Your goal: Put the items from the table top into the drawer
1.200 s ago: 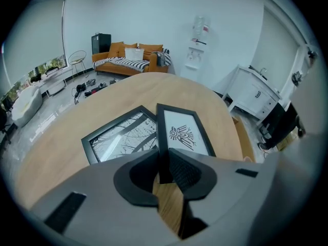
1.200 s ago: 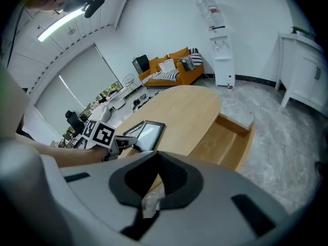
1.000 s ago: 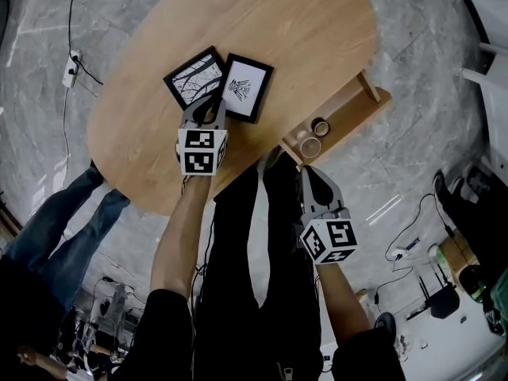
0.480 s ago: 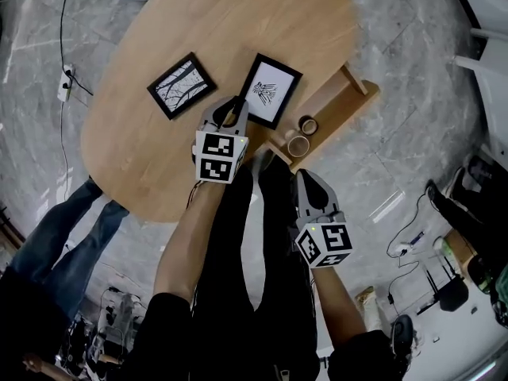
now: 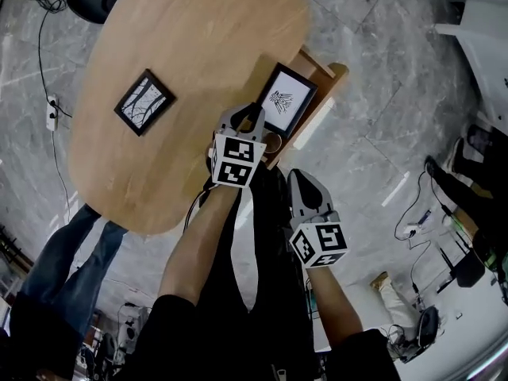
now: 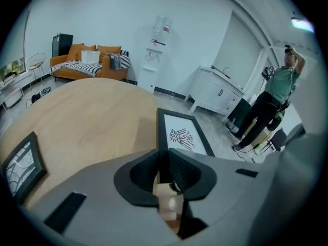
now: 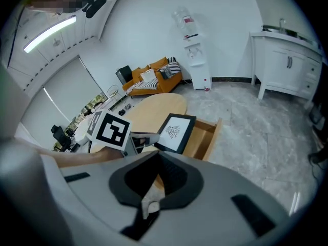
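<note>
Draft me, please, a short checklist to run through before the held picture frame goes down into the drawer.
1. Grip: fingers of the left gripper clamped on the edge of the bird-print frame: ok.
2. Access: the drawer is pulled open: ok.
3. Position: bird-print frame over the drawer opening: ok, it overlaps it in the head view.
4. Free room inside the drawer: cannot tell, the frame hides most of it.
5. Clearance: the right gripper is empty, fingers together, out of the drawer's way: ok.
6. Task done: not ok, a second frame lies on the table.
</note>
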